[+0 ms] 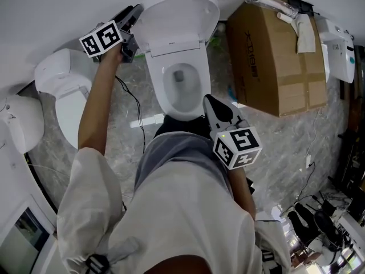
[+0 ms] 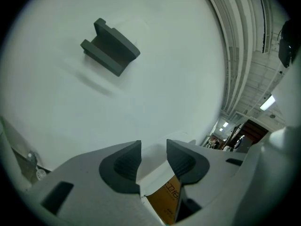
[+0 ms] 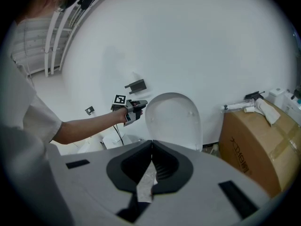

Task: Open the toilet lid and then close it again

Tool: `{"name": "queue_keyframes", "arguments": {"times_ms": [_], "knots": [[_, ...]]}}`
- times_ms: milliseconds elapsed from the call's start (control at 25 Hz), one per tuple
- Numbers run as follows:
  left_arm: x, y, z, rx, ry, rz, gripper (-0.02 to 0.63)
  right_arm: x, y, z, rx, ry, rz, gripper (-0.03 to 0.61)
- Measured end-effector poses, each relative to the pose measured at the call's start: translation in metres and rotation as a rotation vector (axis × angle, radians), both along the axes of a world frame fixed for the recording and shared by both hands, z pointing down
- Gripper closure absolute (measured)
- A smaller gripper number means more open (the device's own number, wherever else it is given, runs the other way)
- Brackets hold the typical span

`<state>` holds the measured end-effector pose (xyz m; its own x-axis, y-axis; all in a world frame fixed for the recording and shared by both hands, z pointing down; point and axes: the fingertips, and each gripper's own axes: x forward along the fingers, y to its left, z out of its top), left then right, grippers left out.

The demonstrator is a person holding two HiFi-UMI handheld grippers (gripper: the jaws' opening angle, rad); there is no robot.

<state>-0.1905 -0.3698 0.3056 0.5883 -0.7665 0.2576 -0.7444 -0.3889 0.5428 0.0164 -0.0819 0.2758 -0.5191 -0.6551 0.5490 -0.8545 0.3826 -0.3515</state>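
while the toilet lid [image 1: 178, 13] stands upright against the wall, the left gripper [image 2: 154, 148] has its jaws apart around the lid's left edge, seemingly not pinching it; the right gripper [image 3: 151, 144], clenched on nothing, hovers by the bowl [image 1: 161, 93].

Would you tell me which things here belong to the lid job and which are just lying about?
Job: lid, toilet, left gripper.
Lying about: box, second toilet, wall bracket.
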Motion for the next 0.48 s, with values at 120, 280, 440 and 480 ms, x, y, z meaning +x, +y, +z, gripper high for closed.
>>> {"name": "queue_keyframes", "arguments": {"times_ms": [120,280,440,480], "knots": [[0.005,0.007,-0.005,0.045,-0.083,0.086,0.427,0.001,0.001,0.000,0.001,-0.003,-0.001,0.568],[0.020,0.011,-0.011,0.129,-0.311,0.246,0.390,0.003,0.003,0.000,0.000,-0.003,-0.002,0.568],[0.034,0.008,-0.009,0.161,-0.484,0.372,0.387,0.006,0.005,0.002,-0.002,-0.002,0.000,0.568],[0.038,0.007,-0.008,0.163,-0.511,0.403,0.387,0.007,0.006,0.003,-0.003,-0.001,0.002,0.568]]}}
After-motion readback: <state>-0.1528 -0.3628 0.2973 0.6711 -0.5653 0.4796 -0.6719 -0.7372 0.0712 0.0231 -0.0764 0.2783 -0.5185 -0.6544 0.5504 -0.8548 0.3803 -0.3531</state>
